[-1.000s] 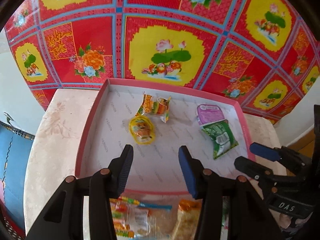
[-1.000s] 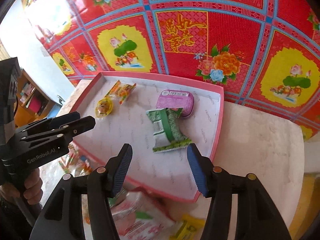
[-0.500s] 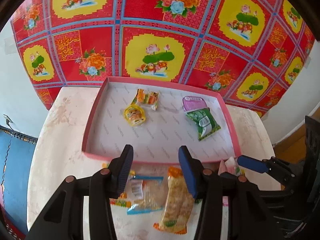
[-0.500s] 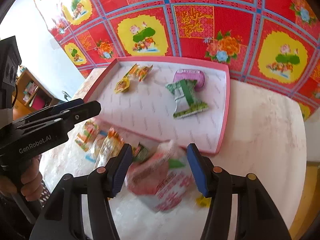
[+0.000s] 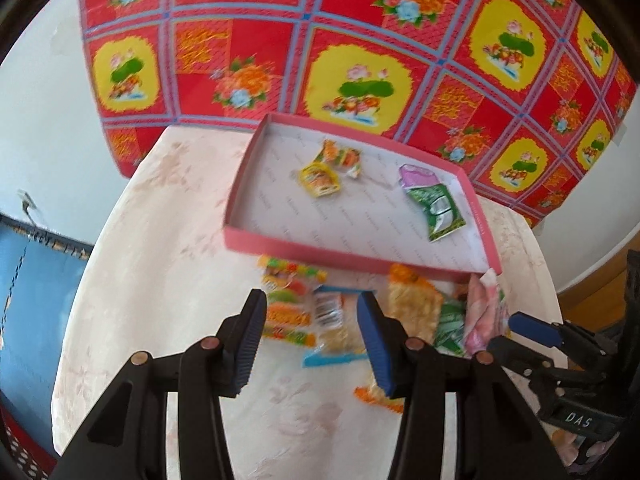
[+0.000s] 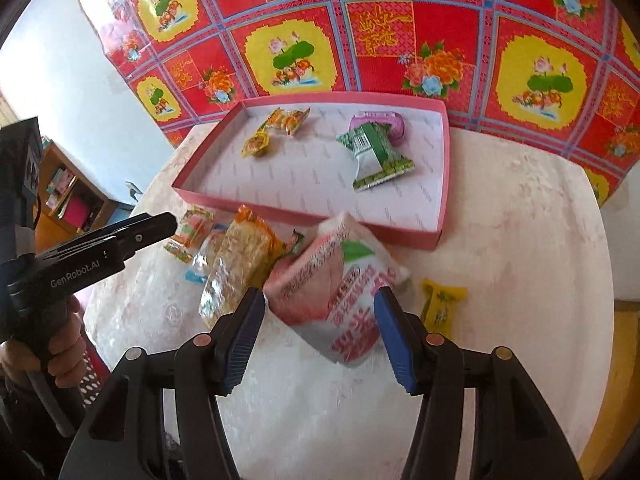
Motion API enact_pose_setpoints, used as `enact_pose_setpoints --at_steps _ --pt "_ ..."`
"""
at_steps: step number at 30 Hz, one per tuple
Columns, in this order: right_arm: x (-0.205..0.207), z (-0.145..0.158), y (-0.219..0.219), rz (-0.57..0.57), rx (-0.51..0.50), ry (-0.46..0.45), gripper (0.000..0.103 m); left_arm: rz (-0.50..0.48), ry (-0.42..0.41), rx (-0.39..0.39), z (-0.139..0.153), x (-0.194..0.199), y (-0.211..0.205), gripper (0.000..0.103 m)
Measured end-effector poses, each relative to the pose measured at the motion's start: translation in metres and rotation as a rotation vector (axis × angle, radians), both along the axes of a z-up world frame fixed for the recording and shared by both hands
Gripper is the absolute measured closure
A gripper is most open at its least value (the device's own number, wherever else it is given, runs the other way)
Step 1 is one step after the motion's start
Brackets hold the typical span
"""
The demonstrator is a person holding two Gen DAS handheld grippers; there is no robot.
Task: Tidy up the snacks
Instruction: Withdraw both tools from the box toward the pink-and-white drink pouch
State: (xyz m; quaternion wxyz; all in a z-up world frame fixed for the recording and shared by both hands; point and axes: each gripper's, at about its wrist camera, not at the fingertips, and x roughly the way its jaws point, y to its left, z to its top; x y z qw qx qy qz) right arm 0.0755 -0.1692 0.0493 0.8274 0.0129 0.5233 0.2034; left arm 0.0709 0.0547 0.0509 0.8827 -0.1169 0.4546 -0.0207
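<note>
A pink tray [image 5: 280, 246] [image 6: 436, 236] sits at the far side of the table. In it lie a yellow jelly cup [image 5: 320, 178] [image 6: 256, 145], an orange wrapped candy [image 5: 340, 156] [image 6: 289, 119], a purple cup [image 5: 416, 174] [image 6: 394, 124] and a green packet [image 5: 438, 210] [image 6: 376, 154]. In front of the tray lies a pile of loose snacks: a pink-white bag [image 6: 340, 276], an orange cracker pack [image 6: 240, 268] [image 5: 412, 308], a clear blue-edged pack [image 5: 332, 320] and a colourful candy pack [image 5: 286, 304] [image 6: 190, 236]. My left gripper [image 5: 310, 338] is open above the pile. My right gripper [image 6: 318, 332] is open around the pink-white bag.
A small yellow candy [image 6: 440, 304] lies on the table right of the pink-white bag. The round table [image 5: 160, 260] has a pale floral cloth. A red and yellow patterned sheet [image 6: 400, 32] hangs behind. A wooden shelf [image 6: 64, 196] stands at the left.
Both grippers have pulled back from over the tray toward me, so the pile of loose snacks in front of the tray has come into view. Both stay open.
</note>
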Motion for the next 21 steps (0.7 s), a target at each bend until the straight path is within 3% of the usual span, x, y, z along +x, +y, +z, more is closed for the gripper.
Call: enact_pose_setpoints --at_steps 9,21 --pt "-0.007 -0.005 -0.003 -0.009 0.015 0.011 0.045 0.038 0.037 -0.026 -0.018 -0.009 0.018 0.053" --pt "-0.010 -0.008 -0.014 -0.038 0.019 0.018 0.045 0.051 0.057 -0.056 -0.036 0.008 0.020 0.053"
